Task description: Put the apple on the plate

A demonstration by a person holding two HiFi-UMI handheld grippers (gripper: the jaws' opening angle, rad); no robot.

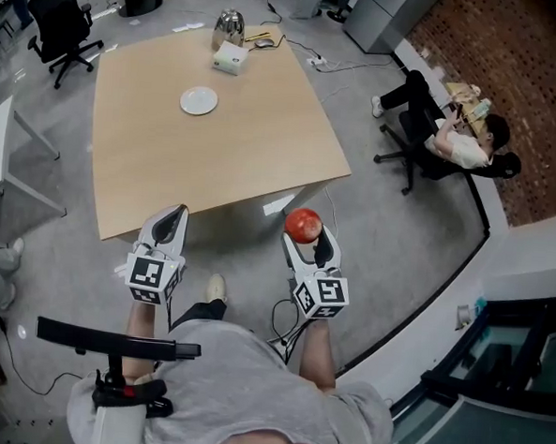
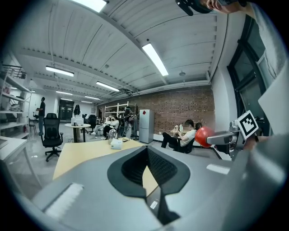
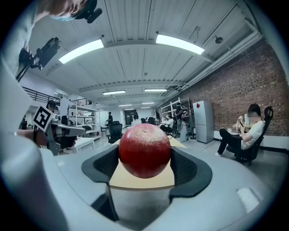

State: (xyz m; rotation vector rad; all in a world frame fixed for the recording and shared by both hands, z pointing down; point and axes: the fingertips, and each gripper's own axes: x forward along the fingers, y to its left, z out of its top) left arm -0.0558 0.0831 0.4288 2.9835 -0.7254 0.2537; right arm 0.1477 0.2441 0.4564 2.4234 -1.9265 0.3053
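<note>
We look down on a tan table whose top is mostly bare. A white plate sits alone toward the far side, ringed by open tabletop. Behind it, a white box and a shiny metal pot crowd the far edge. Bare wood runs from the near edge to the plate. Our left gripper and right gripper, clamping the apple, hang over open floor just short of that edge.

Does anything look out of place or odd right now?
Nothing stands out. The apple sits squarely in the right hand-held gripper, and the plate lies flat and empty on the table.
</note>
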